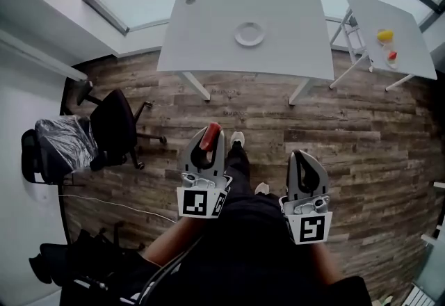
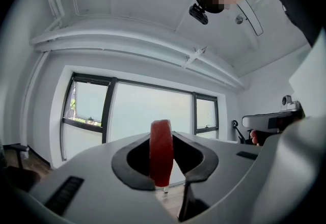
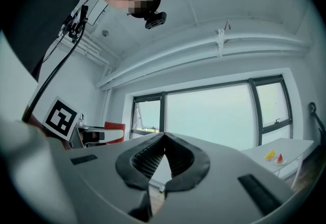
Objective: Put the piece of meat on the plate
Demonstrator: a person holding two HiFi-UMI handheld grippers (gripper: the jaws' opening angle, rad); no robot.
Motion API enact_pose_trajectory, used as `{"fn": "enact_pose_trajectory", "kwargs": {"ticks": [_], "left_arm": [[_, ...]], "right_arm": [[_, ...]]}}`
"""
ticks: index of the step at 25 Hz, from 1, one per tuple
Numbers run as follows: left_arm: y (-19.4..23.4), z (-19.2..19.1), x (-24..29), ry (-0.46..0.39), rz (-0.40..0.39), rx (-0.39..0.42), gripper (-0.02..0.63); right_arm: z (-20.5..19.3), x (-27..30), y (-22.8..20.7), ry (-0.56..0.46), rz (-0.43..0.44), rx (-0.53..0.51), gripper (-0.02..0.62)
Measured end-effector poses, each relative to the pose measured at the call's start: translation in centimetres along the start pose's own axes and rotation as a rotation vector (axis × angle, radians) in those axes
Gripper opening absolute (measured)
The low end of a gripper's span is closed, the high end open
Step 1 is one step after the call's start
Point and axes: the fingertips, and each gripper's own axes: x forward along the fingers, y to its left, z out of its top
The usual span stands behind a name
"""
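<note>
In the head view my left gripper (image 1: 211, 132) is shut on a red piece of meat (image 1: 210, 139), held over the wooden floor in front of the person's legs. In the left gripper view the meat (image 2: 161, 159) stands upright, pinched between the two dark pads. A white plate (image 1: 249, 34) lies apart from both grippers, far ahead in the middle of a grey table (image 1: 208, 33). My right gripper (image 1: 301, 156) is beside the left one, shut and empty. In its own view the right gripper (image 3: 163, 137) has its pads meeting at the tips.
A black office chair (image 1: 115, 127) stands on the floor to the left. A second, smaller table (image 1: 410, 54) at the right carries a yellow item (image 1: 384, 35) and a small red item (image 1: 392, 55). Large windows run along the far wall.
</note>
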Motion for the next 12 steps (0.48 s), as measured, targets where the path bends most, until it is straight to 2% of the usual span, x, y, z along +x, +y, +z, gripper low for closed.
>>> {"fn": "enact_pose_trajectory", "kwargs": {"ticks": [4, 8, 12], "left_arm": [[2.1, -0.2, 5.0, 0.011, -0.070, -0.005, 0.094], [5.0, -0.6, 9.4, 0.010, -0.087, -0.020, 0.095], [7.1, -1.0, 13.4, 0.034, -0.109, -0.064, 0.094]], "right_arm": [[-0.2, 5.3, -0.8, 0.006, -0.036, -0.029, 0.003], [-1.1, 11.4, -1.9, 0.024, -0.036, -0.039, 0.003], [-1.9, 17.3, -3.1, 0.068, -0.049, 0.039, 0.003]]}}
